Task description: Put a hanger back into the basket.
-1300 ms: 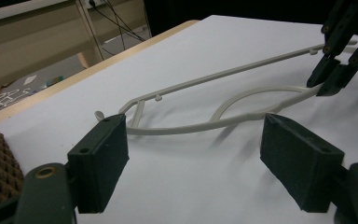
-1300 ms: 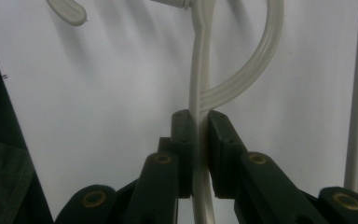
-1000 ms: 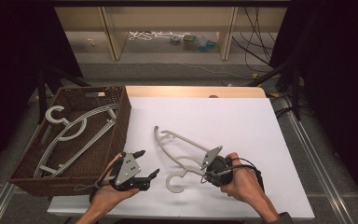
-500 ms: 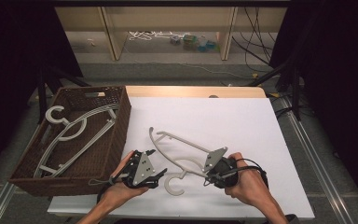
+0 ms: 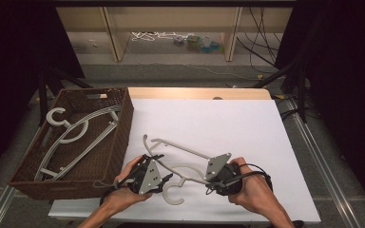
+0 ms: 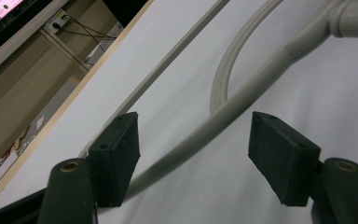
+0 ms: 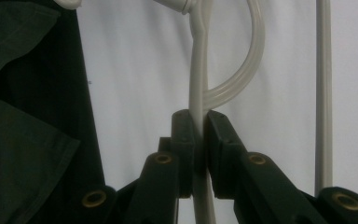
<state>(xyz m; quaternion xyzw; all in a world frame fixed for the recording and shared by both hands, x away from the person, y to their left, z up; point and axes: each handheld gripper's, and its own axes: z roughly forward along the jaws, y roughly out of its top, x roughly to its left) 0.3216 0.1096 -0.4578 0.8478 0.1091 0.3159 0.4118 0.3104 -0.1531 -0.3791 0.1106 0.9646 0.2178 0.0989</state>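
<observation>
Right claw (image 7: 196,140): clamped on one arm of the hanger (image 5: 185,159), pads pressing the grey bar from both sides. Hold this grip firm; it carries the hanger, which lies low over the white worktop (image 5: 247,123) near the front edge, hook (image 5: 173,195) toward the person.

Left claw (image 6: 193,149): jaws apart and just been closing, with the other hanger arm running between them. The bar lies close against one pad (image 6: 119,156) and well clear of the other, so the pads do not yet press it. Before closing, shift the claw sideways until the bar sits midway between the pads; an off-centre bite is likely to twist the smooth bar out. Close squarely across the bar, not along it.

With both arms gripped, lift level so that the hook does not drag on the worktop. Keep the two claws the same way apart to avoid bending the frame.

Farther left stands the woven basket (image 5: 123,118), already holding more hangers (image 5: 78,133). Judged destination: that basket. Carry the hanger over the near wall and lay it flat on the others, hook clear of the weave.
</observation>
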